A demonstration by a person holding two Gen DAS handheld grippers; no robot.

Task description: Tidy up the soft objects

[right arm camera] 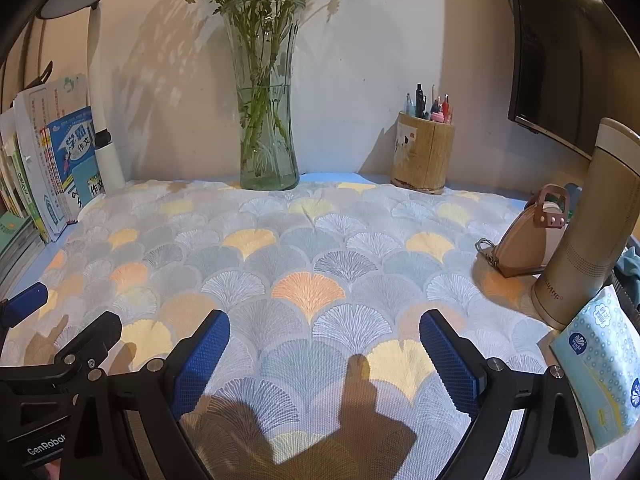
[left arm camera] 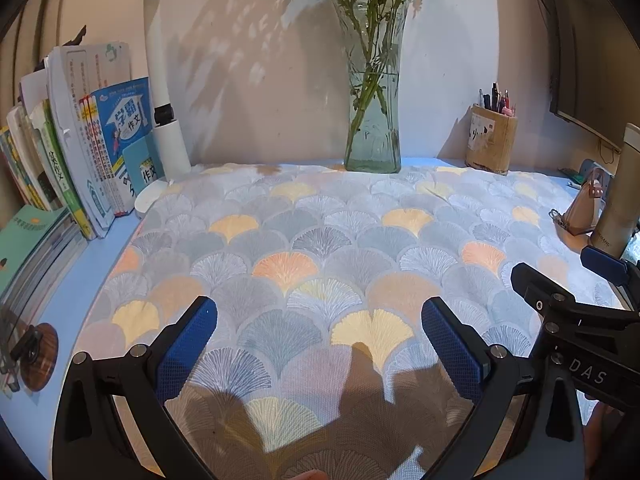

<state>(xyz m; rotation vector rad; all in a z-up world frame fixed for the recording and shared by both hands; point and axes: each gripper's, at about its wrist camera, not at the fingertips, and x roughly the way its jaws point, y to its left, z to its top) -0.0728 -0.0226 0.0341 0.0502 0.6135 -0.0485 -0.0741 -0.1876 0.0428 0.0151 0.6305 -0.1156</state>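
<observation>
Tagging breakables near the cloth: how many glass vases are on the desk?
1. The glass vase stands at the desk's back edge by the wall, left of the pen holder.

Desk setting beyond the tongs. A plain pale wall (right arm camera: 360,60) stands straight ahead, dappled with leaf shadows from warm light. The desk surface (left arm camera: 96,264) is blue where bare, to the left of the tongs. A white desk lamp (right arm camera: 100,80) rises at far left beside upright books (left arm camera: 80,140). A dark monitor (right arm camera: 552,60) hangs at upper right.
</observation>
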